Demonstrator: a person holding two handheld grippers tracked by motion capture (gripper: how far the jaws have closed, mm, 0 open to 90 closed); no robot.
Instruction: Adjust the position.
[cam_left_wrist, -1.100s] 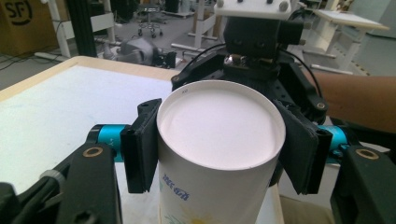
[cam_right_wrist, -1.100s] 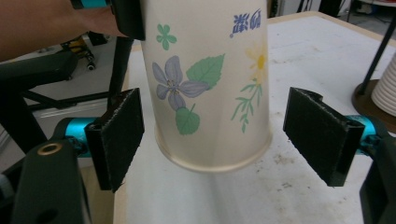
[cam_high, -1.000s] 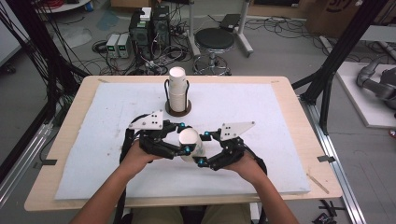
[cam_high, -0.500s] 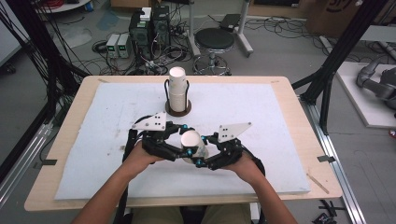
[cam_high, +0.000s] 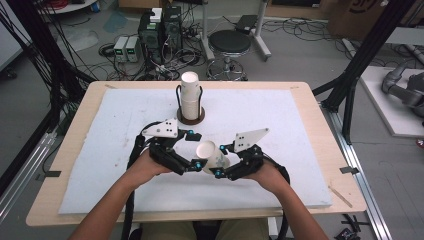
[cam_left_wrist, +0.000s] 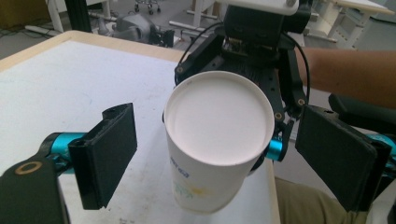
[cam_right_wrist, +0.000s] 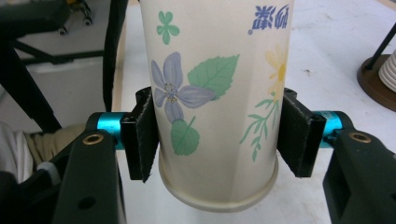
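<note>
A white paper cup printed with flowers hangs tilted above the white mat between both hands. My right gripper is shut on it. Its jaws have just been closing, and both pads press the cup's sides in the right gripper view. My left gripper is open. Its jaws have just been opening and stand wide on either side of the cup, clear of it. The cup's round white end faces the left gripper's camera.
A stack of white cups stands in a wire holder on a brown base at the mat's far middle. The same stack is at the right edge of the right gripper view. The white mat covers most of the wooden table.
The left jaws, shut on the cup a second ago, have spread and let it go. The right jaws have closed onto it. Both hands stayed in place.
</note>
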